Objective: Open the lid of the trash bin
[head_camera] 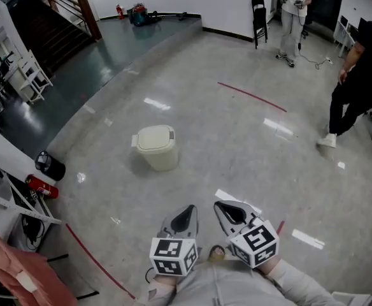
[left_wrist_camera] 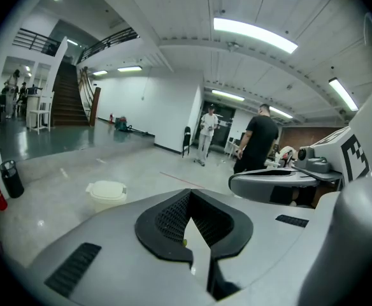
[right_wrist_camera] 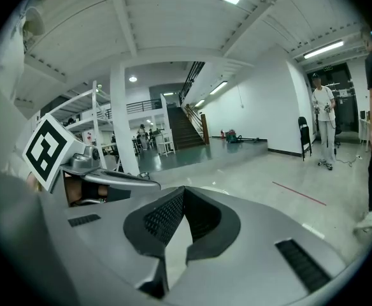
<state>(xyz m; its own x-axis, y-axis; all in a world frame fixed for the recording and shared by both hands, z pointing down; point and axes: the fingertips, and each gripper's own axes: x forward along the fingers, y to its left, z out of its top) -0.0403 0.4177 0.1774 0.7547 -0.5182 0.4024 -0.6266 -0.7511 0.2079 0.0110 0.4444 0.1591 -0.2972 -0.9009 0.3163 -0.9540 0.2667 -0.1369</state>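
Left of the frame's centre, the cream trash bin [head_camera: 155, 148] stands on the grey floor [head_camera: 237, 145] with its lid [head_camera: 154, 137] down. At the bottom edge, well apart from it, the left hand-held gripper [head_camera: 187, 212] and the right hand-held gripper [head_camera: 224, 208] sit side by side, each clenched on nothing, tips meeting. At upper right stand a person in white [head_camera: 294, 11] and a person in black [head_camera: 361, 75].

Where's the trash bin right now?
Head view: the trash bin stands on the floor left of centre, ahead of the left hand-held gripper, right of the red fire extinguisher.
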